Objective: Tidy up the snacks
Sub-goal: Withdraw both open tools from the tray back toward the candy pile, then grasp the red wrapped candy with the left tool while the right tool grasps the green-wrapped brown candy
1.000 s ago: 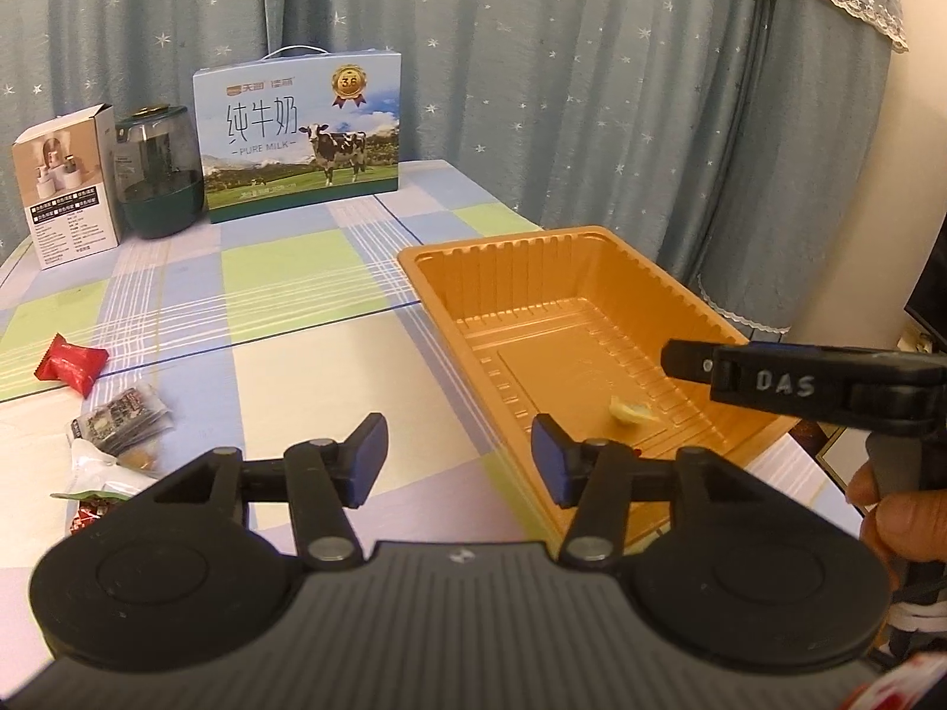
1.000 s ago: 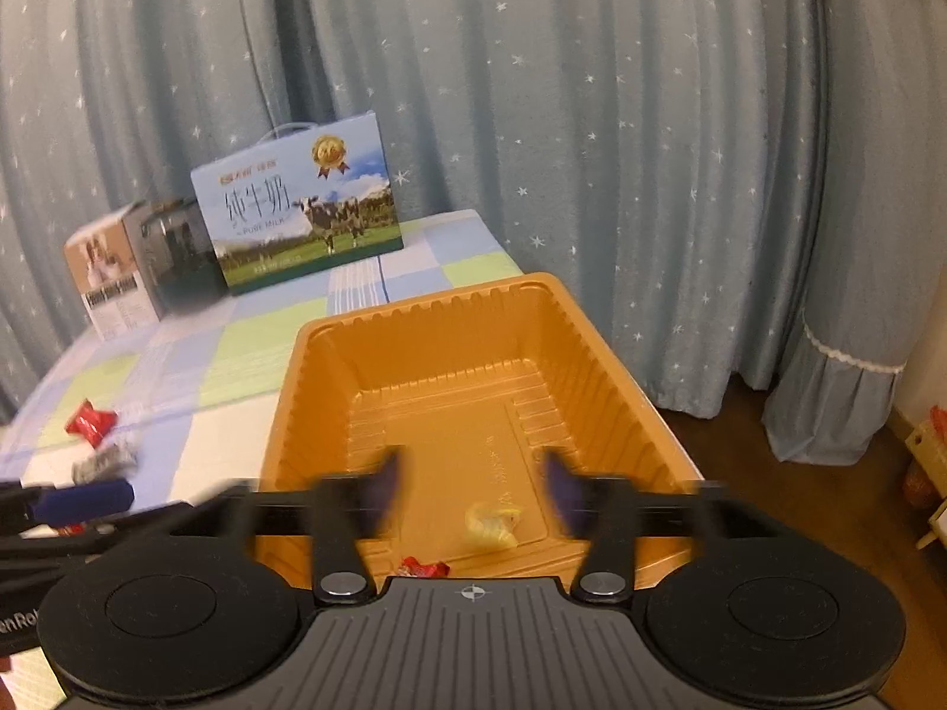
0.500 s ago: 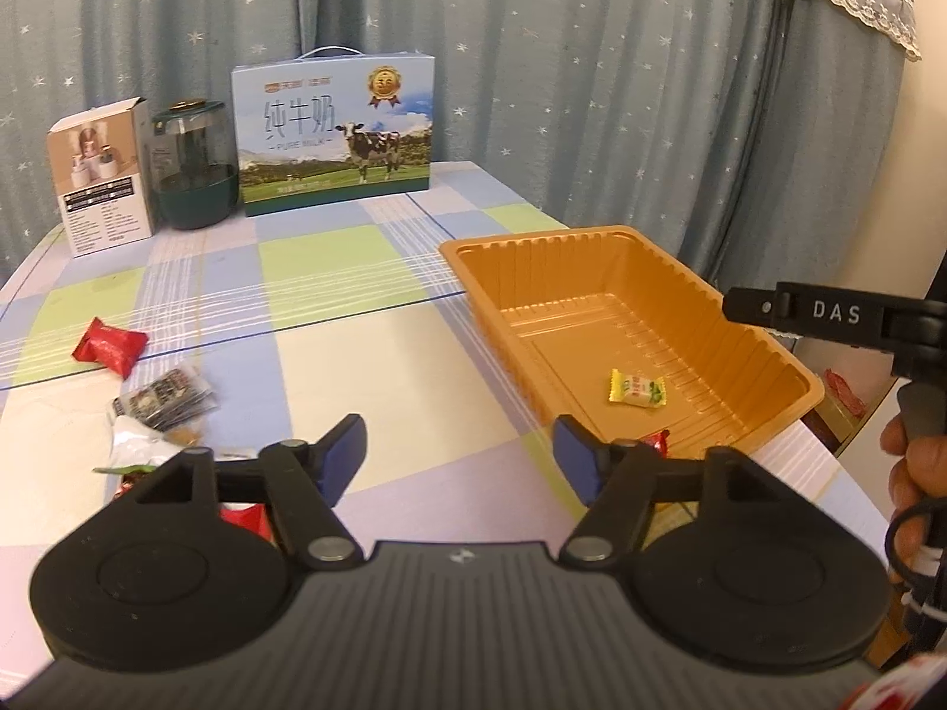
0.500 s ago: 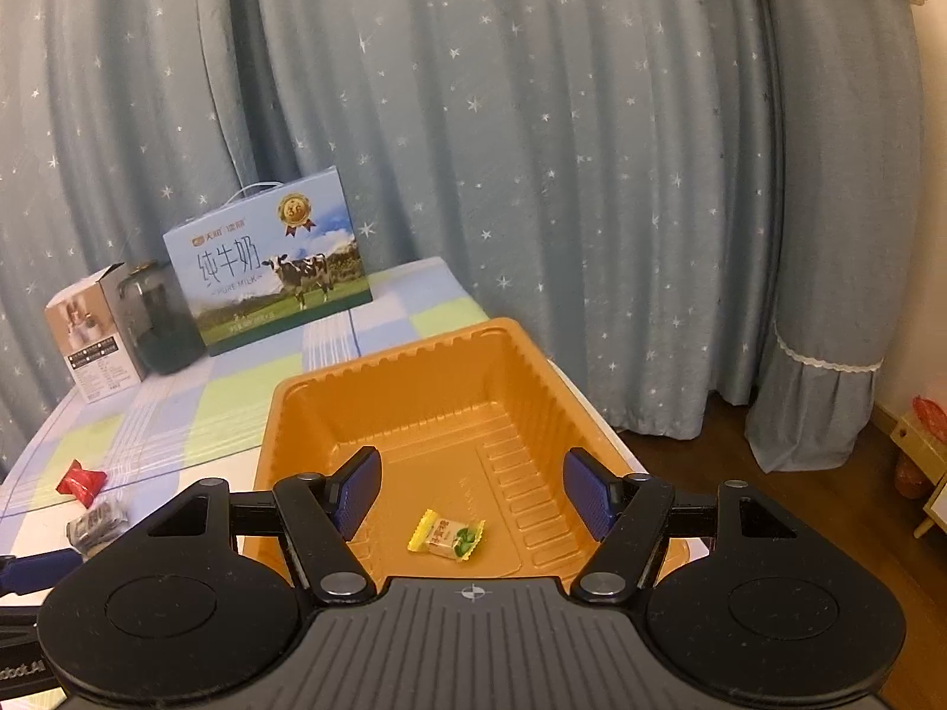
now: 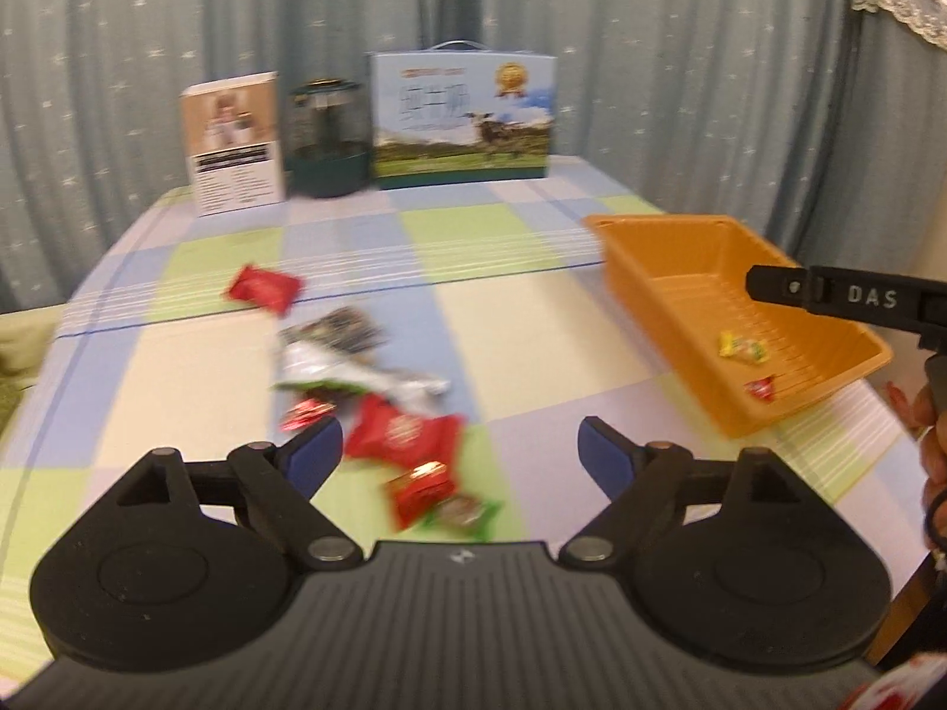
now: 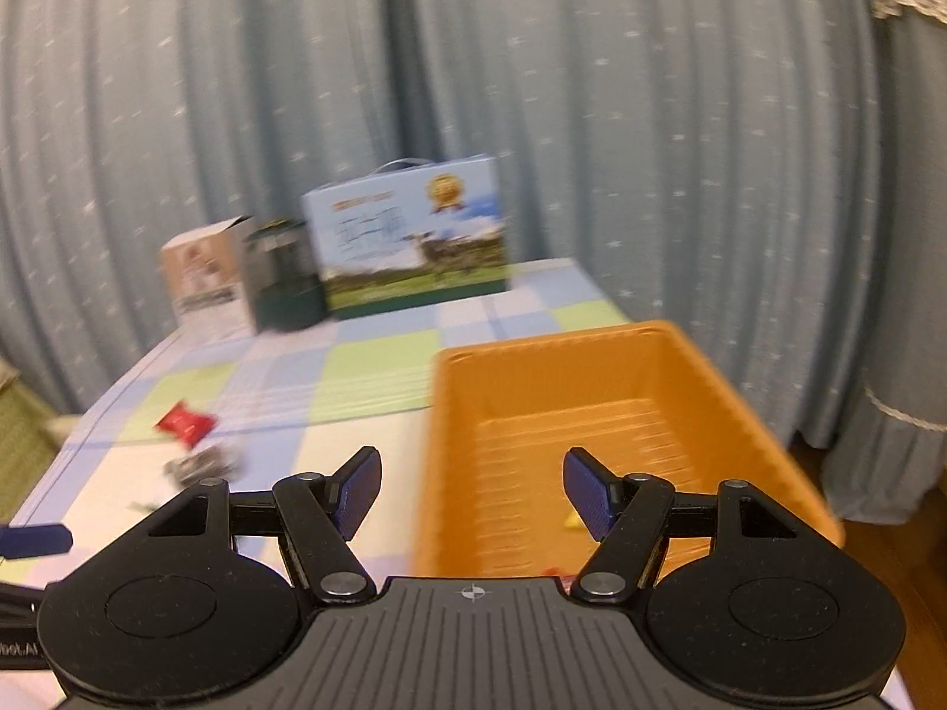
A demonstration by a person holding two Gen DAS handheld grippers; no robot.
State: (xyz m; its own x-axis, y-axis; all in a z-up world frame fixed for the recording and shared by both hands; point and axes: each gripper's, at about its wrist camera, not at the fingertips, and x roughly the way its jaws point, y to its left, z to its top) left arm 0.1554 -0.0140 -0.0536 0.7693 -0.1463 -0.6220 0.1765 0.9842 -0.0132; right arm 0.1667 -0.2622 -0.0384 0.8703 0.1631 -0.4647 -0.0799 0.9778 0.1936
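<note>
An orange tray (image 5: pixel 651 223) stands at the table's right side, with a yellow candy (image 5: pixel 743 348) and a small red candy (image 5: pixel 762 387) inside. Loose snacks lie mid-table: red packets (image 5: pixel 402 432), a silver wrapper (image 5: pixel 331 367), a dark packet (image 5: pixel 337 325) and a lone red packet (image 5: pixel 263 290). My left gripper (image 5: pixel 458 452) hovers over the near end of this pile, its jaws opening, and no snack is pressed between its pads. My right gripper (image 6: pixel 470 491) is open and empty above the near left corner of the tray (image 6: pixel 550 346). The yellow candy (image 6: pixel 571 522) peeks from behind its right finger.
A milk carton box (image 5: pixel 461 118), a dark green jar (image 5: pixel 324 136) and a white-brown box (image 5: pixel 234 142) stand along the table's far edge before a blue curtain. A person's hand (image 5: pixel 932 414) holds the right gripper's handle by the table's right edge.
The left gripper has swung left from the tray to the snack pile, and its jaws have widened. The right gripper has shifted left, so the tray sits further right in its view.
</note>
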